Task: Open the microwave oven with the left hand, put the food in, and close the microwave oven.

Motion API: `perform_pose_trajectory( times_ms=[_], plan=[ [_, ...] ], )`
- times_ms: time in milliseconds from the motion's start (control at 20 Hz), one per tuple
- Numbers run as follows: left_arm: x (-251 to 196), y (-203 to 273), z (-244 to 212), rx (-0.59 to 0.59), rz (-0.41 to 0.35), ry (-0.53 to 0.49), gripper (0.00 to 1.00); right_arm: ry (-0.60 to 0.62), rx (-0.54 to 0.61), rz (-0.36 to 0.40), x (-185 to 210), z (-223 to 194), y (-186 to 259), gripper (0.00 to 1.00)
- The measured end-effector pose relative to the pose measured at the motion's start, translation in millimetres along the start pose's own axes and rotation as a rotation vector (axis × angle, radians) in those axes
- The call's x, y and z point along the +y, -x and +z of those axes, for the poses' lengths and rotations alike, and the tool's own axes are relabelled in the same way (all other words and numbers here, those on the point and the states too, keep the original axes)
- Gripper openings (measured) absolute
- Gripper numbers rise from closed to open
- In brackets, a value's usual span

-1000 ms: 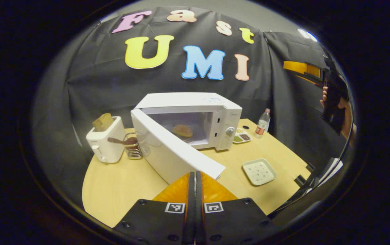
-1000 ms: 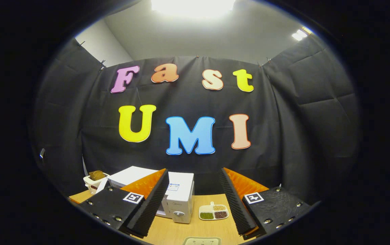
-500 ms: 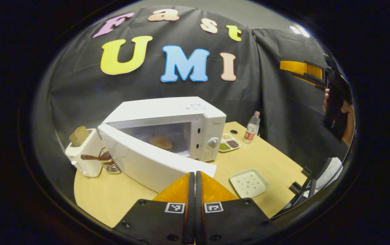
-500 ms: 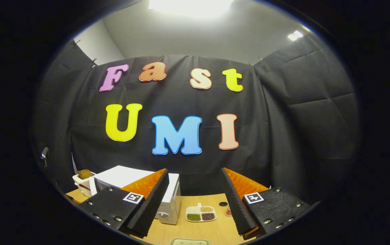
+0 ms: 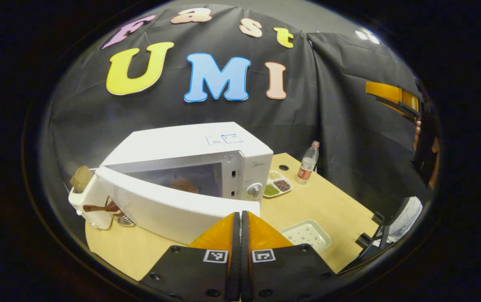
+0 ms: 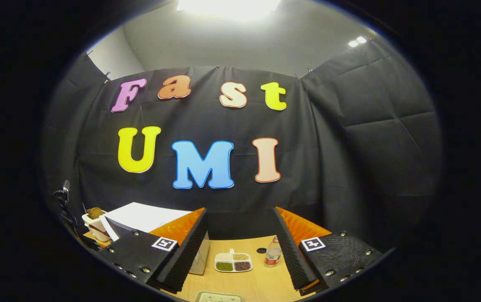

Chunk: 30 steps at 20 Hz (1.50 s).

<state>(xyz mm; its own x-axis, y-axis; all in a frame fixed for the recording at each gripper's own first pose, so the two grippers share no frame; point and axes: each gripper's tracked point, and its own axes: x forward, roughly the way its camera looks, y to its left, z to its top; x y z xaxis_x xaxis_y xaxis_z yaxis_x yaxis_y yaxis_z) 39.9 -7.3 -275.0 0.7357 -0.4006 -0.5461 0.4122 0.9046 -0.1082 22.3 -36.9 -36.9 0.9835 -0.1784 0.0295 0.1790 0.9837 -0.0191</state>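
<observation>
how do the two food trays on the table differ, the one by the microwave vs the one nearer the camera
The divided tray sits beside the microwave and holds green, brown and pale fillings in separate sections; the square tray lies nearer the left gripper and holds nothing. The divided tray has partitions; the square tray is one open well with a speckled bottom. Both are pale, shallow and flat on the table.

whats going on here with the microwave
A person holds a gripper in each hand. The left gripper, fingers shut, sits at the free edge of the microwave door, which stands partly open. The food lies inside the microwave. The right gripper is held open, up off the table, gripping nothing.
</observation>
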Motion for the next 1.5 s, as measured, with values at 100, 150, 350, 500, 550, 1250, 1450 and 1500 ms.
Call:
perform_pose_trajectory(
  times_ms=[100, 150, 350, 500, 550, 1250, 1450, 1500],
  plan=[
    [-2.0, -7.8, 0.3, 0.007, -0.002, -0.001, 0.07, -0.006, 0.000, -0.019, -12.0, -0.9, -1.2, 0.92],
    [0.1, -11.2, 2.0, 0.010, 0.001, -0.003, 0.07, -0.007, 0.001, -0.026, -15.6, -2.6, -2.1, 0.92],
    [3.3, -23.7, 2.3, 0.019, 0.010, 0.011, 0.07, -0.012, 0.009, -0.041, -24.1, -5.4, -5.4, 0.92],
    [7.6, -32.6, 4.3, 0.022, 0.021, 0.033, 0.07, -0.008, 0.014, -0.042, -26.2, -6.7, -9.0, 0.92],
    [7.6, -35.2, 5.5, 0.020, 0.020, 0.042, 0.07, -0.005, 0.016, -0.039, -26.3, -7.7, -9.7, 0.92],
    [10.1, -75.9, 24.5, 0.030, 0.044, 0.068, 0.07, 0.000, 0.037, -0.047, -39.3, -17.3, -28.6, 0.92],
    [12.0, -90.5, 33.3, 0.022, 0.061, 0.069, 0.07, -0.007, 0.056, -0.078, -54.0, -23.9, -25.8, 0.92],
    [11.8, -93.0, 37.1, 0.011, 0.062, 0.070, 0.07, -0.010, 0.056, -0.087, -57.2, -23.9, -25.8, 0.92]
  ],
)
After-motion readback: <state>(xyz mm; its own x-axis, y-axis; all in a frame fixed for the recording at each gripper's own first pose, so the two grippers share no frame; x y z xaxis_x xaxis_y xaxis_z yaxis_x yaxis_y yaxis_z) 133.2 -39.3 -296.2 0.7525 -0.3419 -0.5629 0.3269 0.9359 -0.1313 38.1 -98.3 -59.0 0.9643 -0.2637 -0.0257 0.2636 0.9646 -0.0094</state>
